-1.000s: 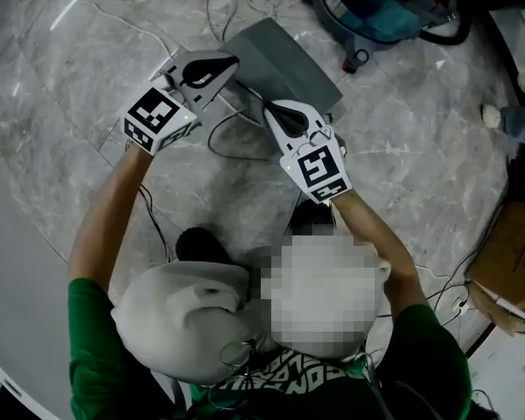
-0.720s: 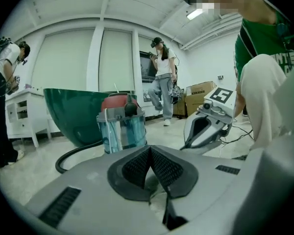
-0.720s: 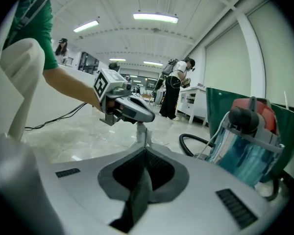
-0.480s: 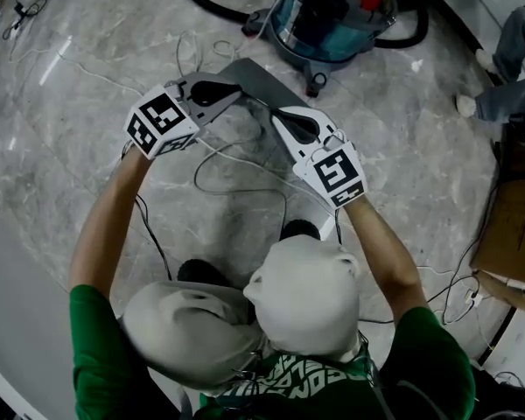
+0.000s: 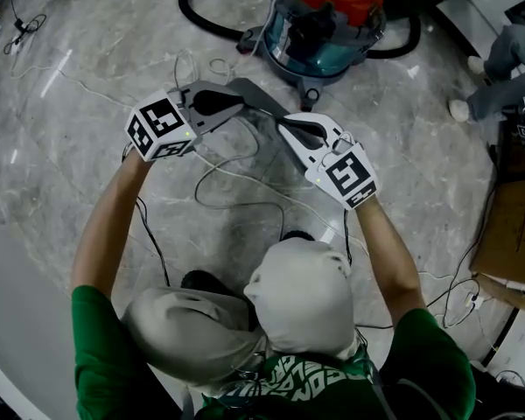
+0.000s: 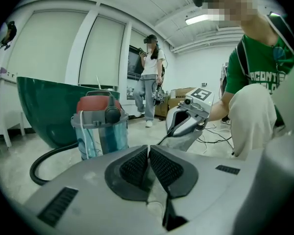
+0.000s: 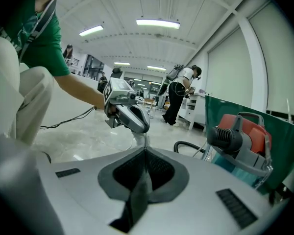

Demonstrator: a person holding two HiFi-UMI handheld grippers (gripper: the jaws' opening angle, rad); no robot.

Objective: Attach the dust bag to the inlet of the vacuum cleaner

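Here, the left claw (image 5: 242,105) and the right claw (image 5: 284,122) each pinch tight on the flat grey dust bag (image 5: 261,95), held above the marble floor (image 5: 79,103) near the teal, red-lidded vacuum cleaner (image 5: 328,24).

The place was a large indoor work hall, something like a recording lab. It had a polished marble floor (image 5: 79,147) with loose cables (image 5: 245,204), strip lights (image 7: 158,23) on a white ceiling, a cardboard box (image 5: 507,234), and another person (image 6: 149,82) standing further back.
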